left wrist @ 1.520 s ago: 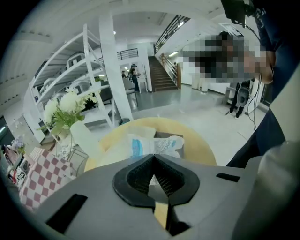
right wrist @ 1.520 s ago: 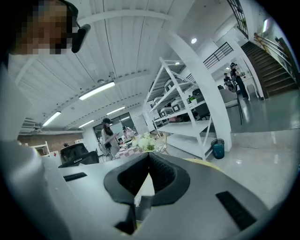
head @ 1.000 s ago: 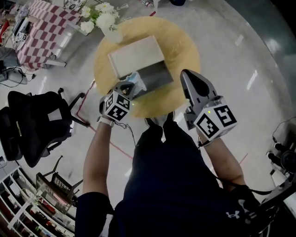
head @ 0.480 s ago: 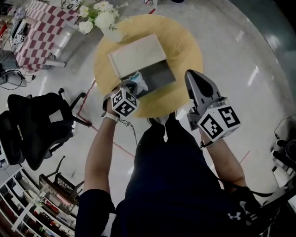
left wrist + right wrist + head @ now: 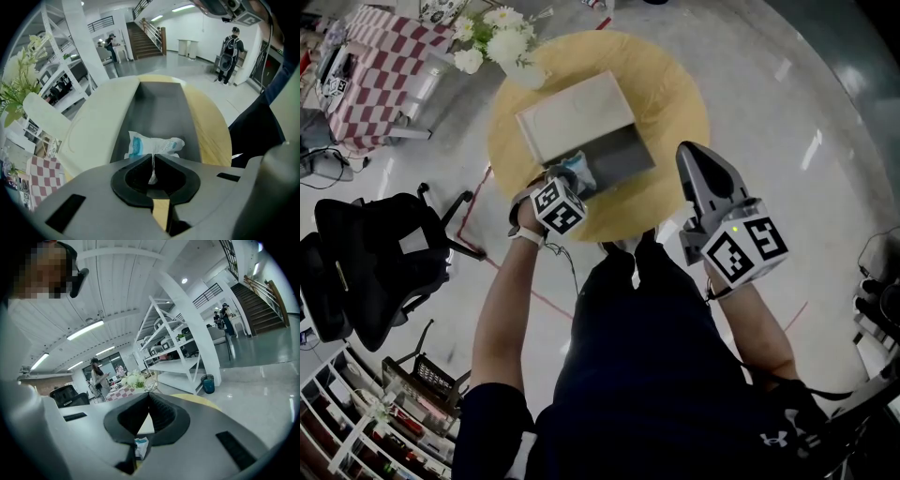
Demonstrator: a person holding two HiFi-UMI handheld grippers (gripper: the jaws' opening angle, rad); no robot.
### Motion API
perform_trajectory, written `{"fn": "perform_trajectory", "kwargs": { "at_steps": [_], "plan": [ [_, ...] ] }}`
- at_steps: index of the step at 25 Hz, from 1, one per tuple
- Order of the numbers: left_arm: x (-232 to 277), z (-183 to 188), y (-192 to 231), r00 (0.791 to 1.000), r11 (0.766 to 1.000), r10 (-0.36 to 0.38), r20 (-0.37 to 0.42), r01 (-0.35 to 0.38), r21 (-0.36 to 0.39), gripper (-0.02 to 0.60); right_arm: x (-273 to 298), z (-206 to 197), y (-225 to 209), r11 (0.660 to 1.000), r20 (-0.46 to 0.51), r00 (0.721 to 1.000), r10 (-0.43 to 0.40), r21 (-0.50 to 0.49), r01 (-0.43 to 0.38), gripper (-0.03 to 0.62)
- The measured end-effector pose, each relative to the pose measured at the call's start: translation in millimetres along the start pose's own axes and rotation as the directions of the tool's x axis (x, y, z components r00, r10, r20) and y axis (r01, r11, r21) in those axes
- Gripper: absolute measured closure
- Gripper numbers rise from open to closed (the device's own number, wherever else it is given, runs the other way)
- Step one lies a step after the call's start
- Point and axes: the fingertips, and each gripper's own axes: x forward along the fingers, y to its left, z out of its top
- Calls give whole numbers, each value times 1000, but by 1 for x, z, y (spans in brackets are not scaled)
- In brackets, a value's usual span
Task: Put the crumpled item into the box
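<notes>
We see the left gripper [image 5: 153, 159] with its fingers closed on a thin fold of the crumpled item [image 5: 153, 145], a white wrapper with blue print. The wrapper hangs just ahead of the fingertips, over the near end of the box [image 5: 161, 105], above its grey inside. We cannot tell whether it touches the box floor. In the head view the wrapper shows as a pale scrap at the 7 o'clock corner of the grey tray, right beside the left gripper's marker cube [image 5: 559, 208].

The box sits near the middle of the round yellow bench [image 5: 680, 103], its white lid [image 5: 575, 114] laid open flat toward 11 o'clock from the grey tray. A bunch of white flowers [image 5: 499, 36] stands at the bench's 11 o'clock edge.

The right gripper [image 5: 149, 397] has its fingers pressed together with nothing between them. In the head view it sits at about 4 o'clock from the bench's centre, by the rim and well apart from the box. Its own view looks across the bench, and through the gap below the fingers we make out the white lid and a bit of the wrapper.

A black office chair [image 5: 380, 267] stands on the floor at about 8 o'clock from the bench
</notes>
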Motion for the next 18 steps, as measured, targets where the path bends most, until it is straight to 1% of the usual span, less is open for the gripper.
{"fn": "perform_trajectory", "kwargs": {
  "at_steps": [1,4,8,14,16,18],
  "plan": [
    [0,0,1,1000,1000,0,-4,0,-4,555,1,1,-1,1000,0,1000,0,1,0,592],
    [1,0,1,1000,1000,-8,-15,8,-14,503,1,3,-1,1000,3,1000,3,1,-3,592],
    [-4,2,1,1000,999,-5,-2,5,-39,476,1,4,1,1000,5,1000,13,-2,-13,592],
    [-40,14,8,994,993,54,90,-44,-110,468,4,8,11,999,6,999,44,-13,-44,592],
    [-57,18,15,987,986,89,132,-69,-150,468,5,9,15,998,6,998,59,-22,-59,592],
    [-78,24,25,975,974,136,177,-99,-203,468,6,12,19,997,8,997,74,-32,-74,592]
  ]
}}
